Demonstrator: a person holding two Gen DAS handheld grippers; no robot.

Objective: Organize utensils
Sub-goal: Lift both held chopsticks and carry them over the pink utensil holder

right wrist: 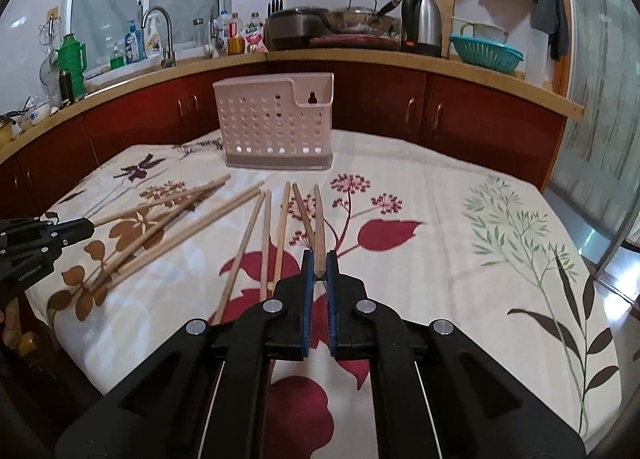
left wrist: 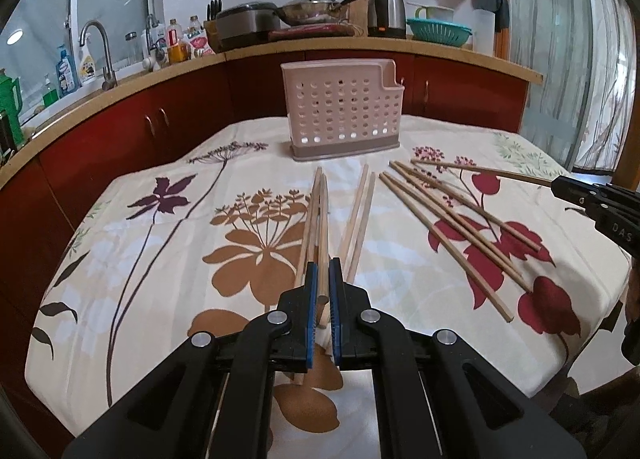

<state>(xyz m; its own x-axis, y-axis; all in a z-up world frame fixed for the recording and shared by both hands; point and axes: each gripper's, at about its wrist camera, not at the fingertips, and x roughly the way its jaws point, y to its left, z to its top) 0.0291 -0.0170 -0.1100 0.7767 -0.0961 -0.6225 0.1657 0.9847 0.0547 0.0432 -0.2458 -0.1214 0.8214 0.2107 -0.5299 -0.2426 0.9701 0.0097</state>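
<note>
- On the flowered tablecloth (left wrist: 120, 259), loose wooden chopsticks (left wrist: 448, 227) lie fanned out in front of a pale perforated utensil holder (left wrist: 340, 111), which stands upright at the table's far edge, well apart from both grippers.
- Left gripper (left wrist: 324, 271) is clamped on one chopstick (left wrist: 323, 219), gripped near one end so the free length points toward the holder.
- Right gripper (right wrist: 319, 263) is pinched shut on another chopstick (right wrist: 319, 227), held the same way; from the left camera that stick hangs clear of the cloth.
- My guess is each hand takes a single stick by the end so it can be tipped upright and dropped into the holder's open top.
- Beyond the table runs a red-fronted kitchen counter (right wrist: 360, 99) with a tap (right wrist: 160, 31), a kettle (right wrist: 424, 23), a wok and a teal colander (right wrist: 486, 51).
</note>
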